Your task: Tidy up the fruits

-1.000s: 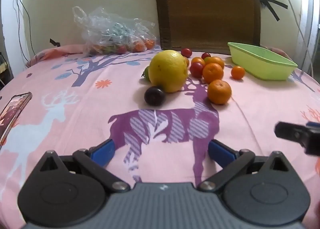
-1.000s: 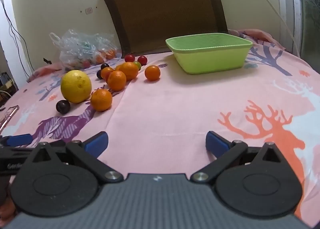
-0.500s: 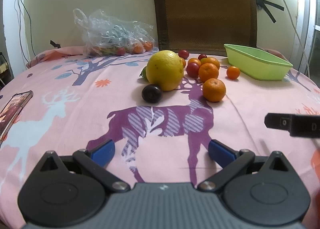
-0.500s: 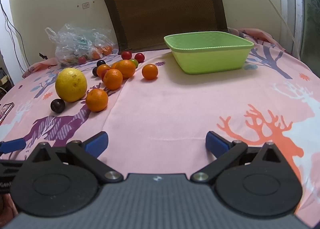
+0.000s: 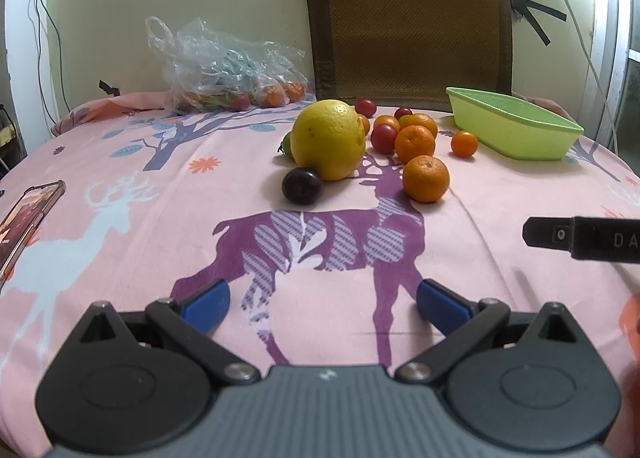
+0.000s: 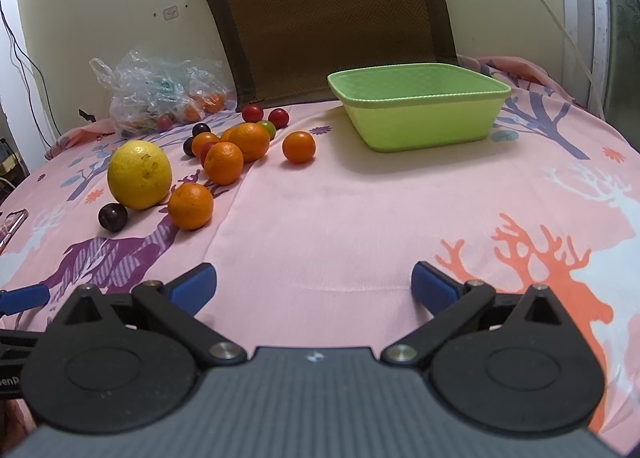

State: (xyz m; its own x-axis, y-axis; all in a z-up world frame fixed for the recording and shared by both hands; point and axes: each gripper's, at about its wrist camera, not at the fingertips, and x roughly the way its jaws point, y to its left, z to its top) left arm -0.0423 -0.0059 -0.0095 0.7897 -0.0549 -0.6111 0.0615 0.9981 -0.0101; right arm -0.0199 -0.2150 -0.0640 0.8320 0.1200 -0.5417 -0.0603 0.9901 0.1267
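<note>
A pile of fruit lies on the pink deer-print cloth: a big yellow citrus [image 5: 327, 139] [image 6: 139, 174], a dark plum [image 5: 301, 185] [image 6: 113, 217], several oranges with the nearest one [image 5: 425, 178] [image 6: 190, 206] in front, and small red tomatoes behind. An empty green tub [image 5: 512, 128] [image 6: 420, 106] stands at the back right. My left gripper [image 5: 320, 300] hovers open near the front edge, well short of the fruit. My right gripper [image 6: 314, 286] is open too, facing bare cloth between the fruit and the tub. Nothing is between either pair of fingers.
A clear plastic bag [image 5: 228, 70] [image 6: 160, 98] holding more fruit sits at the back left. A phone [image 5: 24, 218] lies at the left edge. A brown chair back [image 5: 408, 22] rises behind the table. Part of the right gripper [image 5: 584, 238] shows at the left view's right side.
Both grippers have drawn back and risen slightly, so the fruit and tub look a little farther off. No fruit has moved and both grippers stay open.
</note>
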